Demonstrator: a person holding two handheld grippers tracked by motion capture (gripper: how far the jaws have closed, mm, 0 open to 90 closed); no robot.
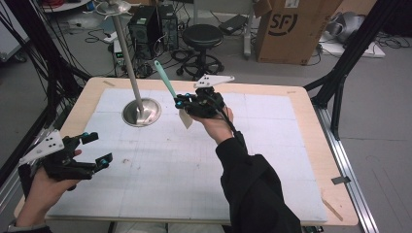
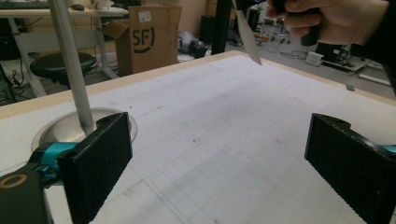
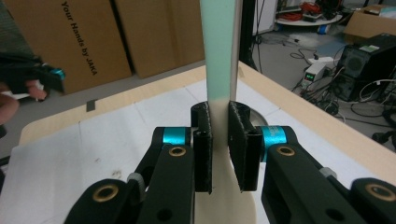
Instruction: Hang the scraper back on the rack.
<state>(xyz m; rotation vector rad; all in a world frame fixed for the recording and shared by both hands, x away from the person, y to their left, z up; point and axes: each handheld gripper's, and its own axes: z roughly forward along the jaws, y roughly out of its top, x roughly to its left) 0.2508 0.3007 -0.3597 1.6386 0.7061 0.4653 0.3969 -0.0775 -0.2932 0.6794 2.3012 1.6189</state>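
The biggest thing in play is the table point(image 1: 311, 160), and I read the main risk against it: my right gripper point(image 1: 187, 103) has the spatula point(image 1: 171, 90) lifted off the surface, tilted, with its pale blade hanging down at 6 o'clock and its green handle rising toward 11 o'clock. If I drop the hand too fast, the blade tip could jab the mat and lever the tool round between the pads.

Next is the stand point(image 1: 141, 110), a steel dish with a tall pole, sitting near the spatula at 9 o'clock from it. A swing to that side could knock the handle against the pole and twist the grip loose.

My left gripper point(image 1: 92, 148) rests low at 7 o'clock on the table, jaws spread wide and carrying nothing, well apart from the tool. In its own view the blade tip point(image 2: 252, 44) hangs at 12 o'clock, far off.

In the right gripper view the 2 jaws are clamped on the spatula point(image 3: 219, 56) where green handle meets pale blade, so the hold sits near the middle. That grip looks narrow; I judge slip is possible under any side load.
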